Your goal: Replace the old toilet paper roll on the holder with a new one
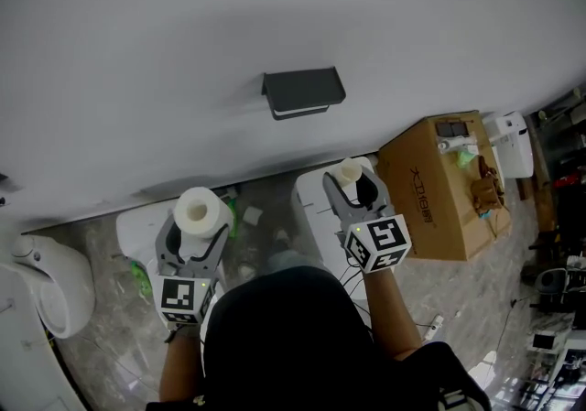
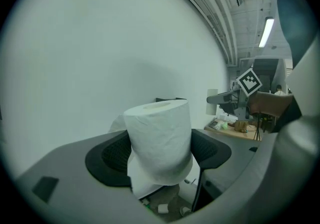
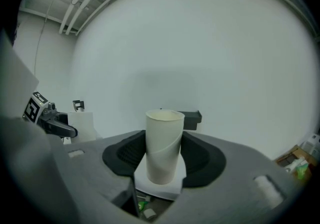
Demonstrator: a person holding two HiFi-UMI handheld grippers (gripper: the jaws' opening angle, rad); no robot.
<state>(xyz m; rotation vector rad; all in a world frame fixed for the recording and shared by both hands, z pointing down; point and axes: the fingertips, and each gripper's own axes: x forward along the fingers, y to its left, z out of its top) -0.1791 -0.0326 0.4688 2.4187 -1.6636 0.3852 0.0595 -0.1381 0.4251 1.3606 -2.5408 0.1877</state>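
Note:
A dark holder [image 1: 303, 91] is fixed to the white wall, and it carries no roll. My left gripper [image 1: 195, 221] is shut on a full white toilet paper roll [image 1: 201, 210], held upright below and left of the holder; the roll [image 2: 159, 140] fills the left gripper view, a loose sheet hanging under it. My right gripper [image 1: 353, 182] is shut on an empty cardboard tube [image 1: 350, 171], upright, below and right of the holder. The tube [image 3: 163, 145] stands between the black pads [image 3: 199, 155] with the holder [image 3: 191, 116] behind it.
A cardboard box [image 1: 439, 185] with small items on top stands at the right by the wall. A white bin [image 1: 316, 208] is under the right gripper, and a white toilet [image 1: 50, 286] is at the far left. Litter lies on the marbled floor [image 1: 252, 244].

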